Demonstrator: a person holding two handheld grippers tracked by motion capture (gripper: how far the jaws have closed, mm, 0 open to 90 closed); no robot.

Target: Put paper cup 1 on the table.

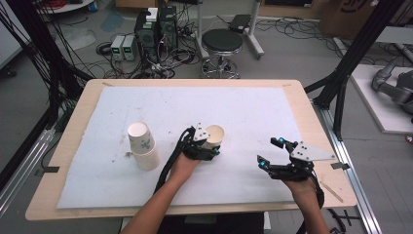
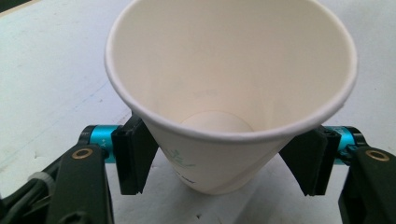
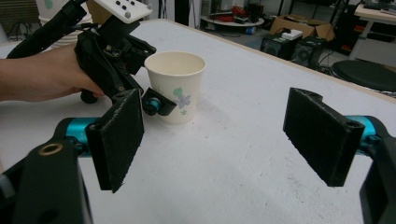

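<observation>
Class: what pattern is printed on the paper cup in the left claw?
Green-and-purple flower print on the white cup, clearest in the right gripper view.

Matt paper cup (image 2: pixel 224 88), seemingly foam-padded tongs (image 3: pixel 219 140)

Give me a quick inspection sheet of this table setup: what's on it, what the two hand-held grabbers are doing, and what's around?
Surface: wooden table under a white mat with faint marks.
Job's things: single paper cup, upright, empty, flower print; stack of cups to its left, leaning.
Clutter: nothing seen beyond small specks on the mat.
Grippers: left gripper has its pads against both sides of the single paper cup; right gripper open, holding nothing, apart from the cups.
Cables: black cable trails from the left gripper along the forearm.
Surroundings: round stool, computer towers, loose floor wiring, black frame posts.
</observation>
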